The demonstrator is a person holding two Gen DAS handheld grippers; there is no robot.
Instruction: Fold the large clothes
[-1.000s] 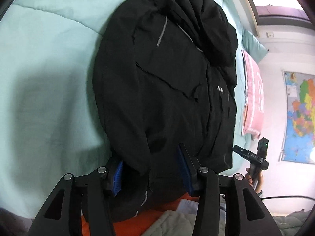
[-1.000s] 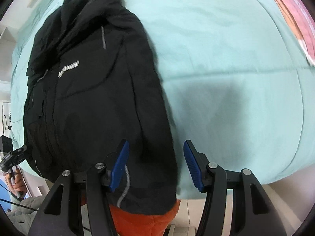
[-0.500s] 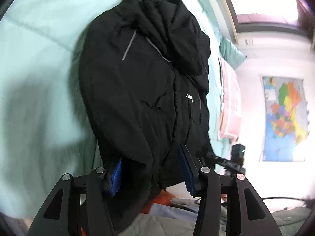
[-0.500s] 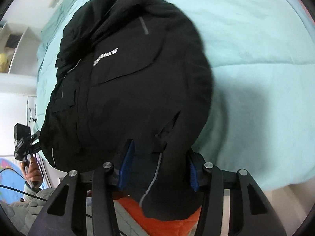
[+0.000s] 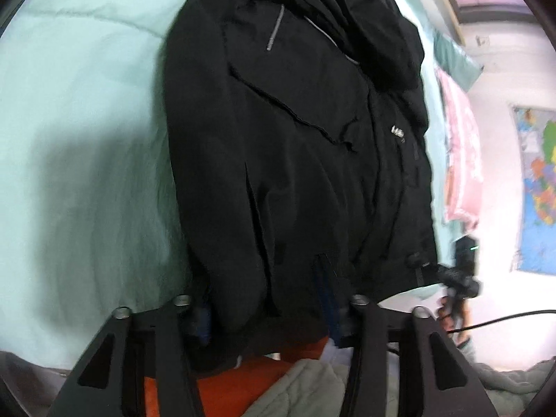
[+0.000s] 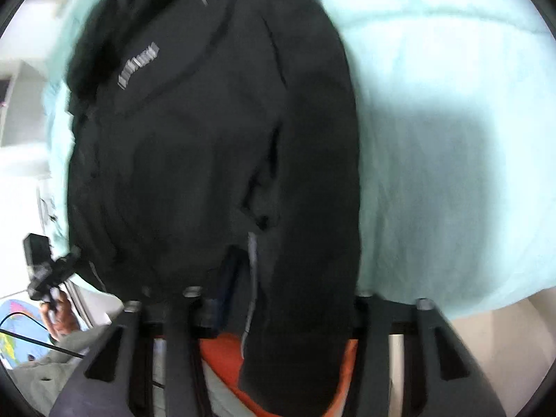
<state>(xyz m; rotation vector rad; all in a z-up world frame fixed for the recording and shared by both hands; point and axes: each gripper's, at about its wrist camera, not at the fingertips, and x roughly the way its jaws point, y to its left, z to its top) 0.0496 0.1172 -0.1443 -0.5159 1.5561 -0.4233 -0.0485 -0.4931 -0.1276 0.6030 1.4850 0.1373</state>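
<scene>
Mint-green bedspread [image 5: 80, 146] under everything, wall map [image 5: 537, 187] off to my right. Black jacket [image 5: 295, 146] lies on the bed, hem end lifted toward me. My left gripper [image 5: 267, 307] has hem fabric bunched between its jaws. Right gripper [image 6: 288, 299] likewise at the other hem corner, jaws buried in cloth; frames blurred, so grip looks closed, not certain.

The jacket [image 5: 295, 146] is spread on the bed cover [image 5: 87, 139], hood toward 12 o'clock. Its hem at 6 o'clock is straddled by the left gripper [image 5: 267, 309] and the right gripper [image 6: 288, 299]. A wall map [image 5: 538, 191] is seen at 3 o'clock.
</scene>
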